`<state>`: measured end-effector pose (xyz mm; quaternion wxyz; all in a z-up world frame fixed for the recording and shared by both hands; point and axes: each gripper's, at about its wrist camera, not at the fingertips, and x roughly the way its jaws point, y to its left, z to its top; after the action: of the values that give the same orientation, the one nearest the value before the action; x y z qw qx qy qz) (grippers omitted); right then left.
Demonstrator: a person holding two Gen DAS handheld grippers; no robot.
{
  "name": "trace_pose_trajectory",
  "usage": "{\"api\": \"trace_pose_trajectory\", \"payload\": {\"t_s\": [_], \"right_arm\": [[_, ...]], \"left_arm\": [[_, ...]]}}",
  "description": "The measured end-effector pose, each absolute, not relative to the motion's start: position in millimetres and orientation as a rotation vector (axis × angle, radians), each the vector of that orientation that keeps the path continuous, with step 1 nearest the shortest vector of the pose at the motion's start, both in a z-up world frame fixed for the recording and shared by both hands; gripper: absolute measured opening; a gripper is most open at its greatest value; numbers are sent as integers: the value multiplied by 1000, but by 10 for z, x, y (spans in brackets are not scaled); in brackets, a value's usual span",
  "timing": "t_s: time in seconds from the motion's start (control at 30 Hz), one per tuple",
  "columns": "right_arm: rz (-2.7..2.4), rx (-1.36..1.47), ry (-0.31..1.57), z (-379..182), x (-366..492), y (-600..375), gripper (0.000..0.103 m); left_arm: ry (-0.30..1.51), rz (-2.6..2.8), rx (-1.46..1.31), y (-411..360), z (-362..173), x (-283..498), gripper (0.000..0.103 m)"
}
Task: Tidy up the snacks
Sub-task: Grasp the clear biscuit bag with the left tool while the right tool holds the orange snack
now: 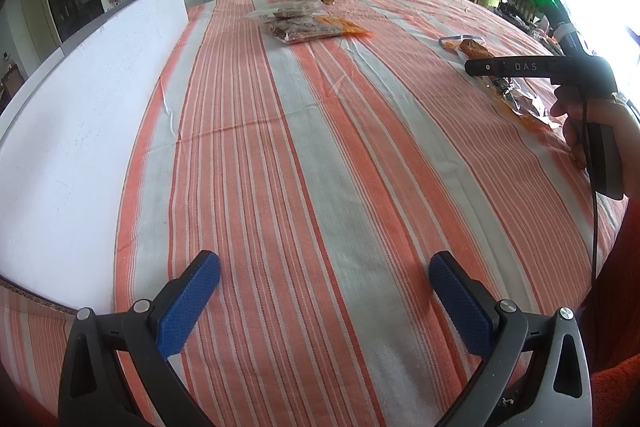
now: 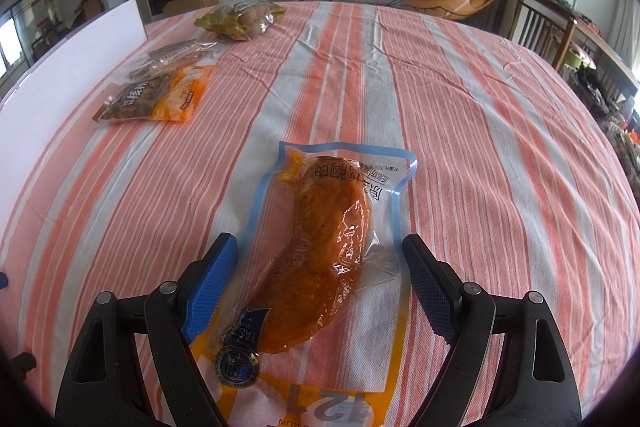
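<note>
We see a matt woven cloth (image 2: 460, 131) with coarse stripes over the surface. The chicken packet (image 2: 328, 235) is glossy, crinkled clear plastic. Each tool has black matt plastic arms, knurled blue pads (image 2: 210, 291) and small shiny metal pins (image 2: 472, 288).

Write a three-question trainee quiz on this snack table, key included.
1. True or false: the right gripper is shut on the clear vacuum-sealed pouch of orange-brown meat.
2. Multiple choice: the left gripper has between its fingers A) a snack bag B) only the orange-and-white striped tablecloth C) a cup.
3. Fill in: the orange-and-clear bag of dark snacks lies beside the tall ____ foam board.

Key: 1 false, it is open, straddling the pouch; 2 B; 3 white.
</note>
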<state>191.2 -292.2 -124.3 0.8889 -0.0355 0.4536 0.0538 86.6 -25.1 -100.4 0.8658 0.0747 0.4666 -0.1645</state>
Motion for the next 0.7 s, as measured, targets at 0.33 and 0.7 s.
{"api": "trace_pose_trajectory", "payload": {"t_s": [0.33,0.7], "right_arm": [[112,-73,942,-1242,1912,-2923,86],[113,-73,942,-1239,1909,-2925,86]], "left_arm": [[977,-436,-131,-233,-306,1738,103],[1164,-448,-18,-824,-355,4066,103]]}}
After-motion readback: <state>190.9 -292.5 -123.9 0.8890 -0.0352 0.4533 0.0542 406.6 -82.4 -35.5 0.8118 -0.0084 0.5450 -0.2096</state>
